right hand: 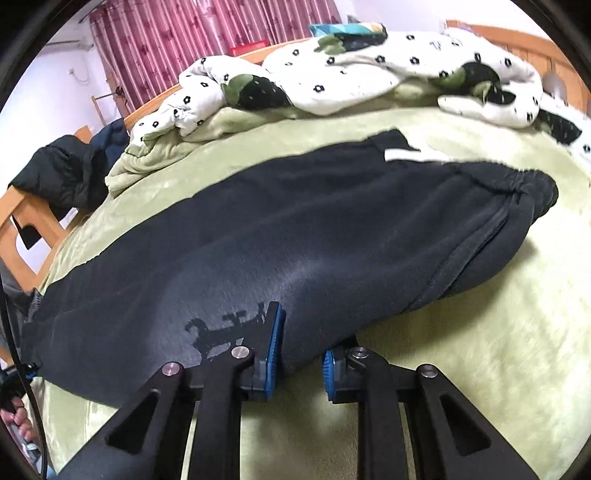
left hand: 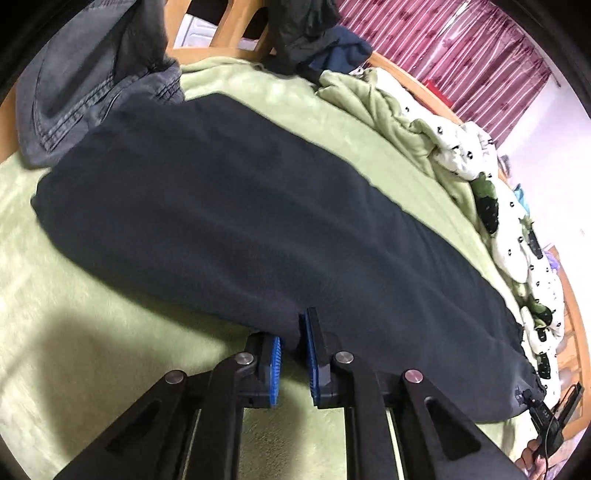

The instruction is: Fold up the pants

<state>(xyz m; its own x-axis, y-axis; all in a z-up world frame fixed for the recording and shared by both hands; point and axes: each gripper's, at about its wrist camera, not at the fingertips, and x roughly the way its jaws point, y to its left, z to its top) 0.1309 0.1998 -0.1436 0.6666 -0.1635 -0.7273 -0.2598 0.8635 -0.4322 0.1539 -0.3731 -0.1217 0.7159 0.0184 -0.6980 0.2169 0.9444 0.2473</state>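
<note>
Dark navy fleece pants (left hand: 229, 206) lie lengthwise on a pale green blanket (left hand: 55, 295) covering the bed, folded so that the legs are stacked one over the other. The left tongs (left hand: 293, 343) straddle the near edge of the pants: a bulge of fabric sits between the blue ribbed pads (left hand: 308, 354), one pad over the cloth and the other beside it, but a visible gap leaves it unclear whether the cloth is actually pinched. The right tongs (right hand: 303, 345) meet the same near edge in the right wrist view, where the pants (right hand: 295, 229) extend away to both sides; the left-hand pad (right hand: 275, 343) rests on top of the fabric and the right-hand pad (right hand: 328, 371) lies partly beneath the edge, with a thick fold between them, so a firm grip cannot be confirmed here either. Ahead and to the right of the right tongs lies the gathered elastic waistband (right hand: 517, 184), with a white label (right hand: 402, 153) just beyond it. Beyond the pants, a crumpled white quilt with black flower print (right hand: 369, 70) is heaped along the far side of the bed. Ahead and to the left of the left tongs, grey denim garments (left hand: 92, 81) rest against the wooden bed frame (left hand: 229, 33). Striped maroon curtains (left hand: 461, 48) hang behind.
</note>
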